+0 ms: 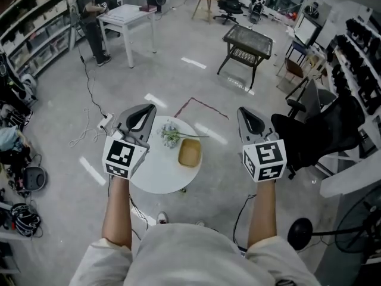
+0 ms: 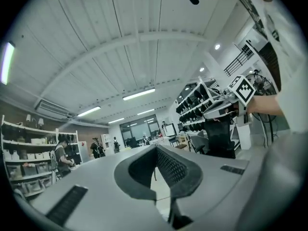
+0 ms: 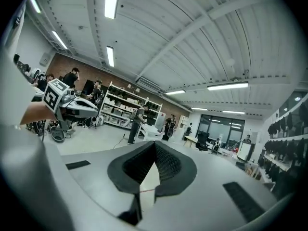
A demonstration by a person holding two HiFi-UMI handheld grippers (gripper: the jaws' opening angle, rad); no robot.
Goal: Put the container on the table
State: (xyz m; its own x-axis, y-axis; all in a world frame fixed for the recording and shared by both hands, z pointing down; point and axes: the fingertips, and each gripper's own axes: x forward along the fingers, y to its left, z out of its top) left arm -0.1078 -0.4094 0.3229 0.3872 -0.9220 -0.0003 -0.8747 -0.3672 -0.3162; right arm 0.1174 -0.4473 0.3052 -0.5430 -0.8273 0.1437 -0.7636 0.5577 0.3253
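Note:
A shallow tan wooden container [image 1: 189, 152] lies on the round white table [image 1: 153, 170], beside a small bunch of pale flowers [image 1: 169, 133]. I hold both grippers up above the table's height, pointing forward. My left gripper [image 1: 143, 115] hovers over the table's left edge, its jaws shut with nothing in them [image 2: 155, 148]. To the right of the table, over bare floor, my right gripper [image 1: 250, 120] is also shut and empty [image 3: 154, 144]. Neither gripper touches the container. Each gripper view looks out across the room and shows the other gripper [image 2: 226, 101] [image 3: 72, 106].
A black office chair [image 1: 324, 130] stands close on the right. Farther off are a black side table [image 1: 248, 43] and a white table [image 1: 126, 14] with a person [image 1: 90, 18] beside it. A power strip [image 1: 105, 121] and cables lie on the floor at left. Shelves line both walls.

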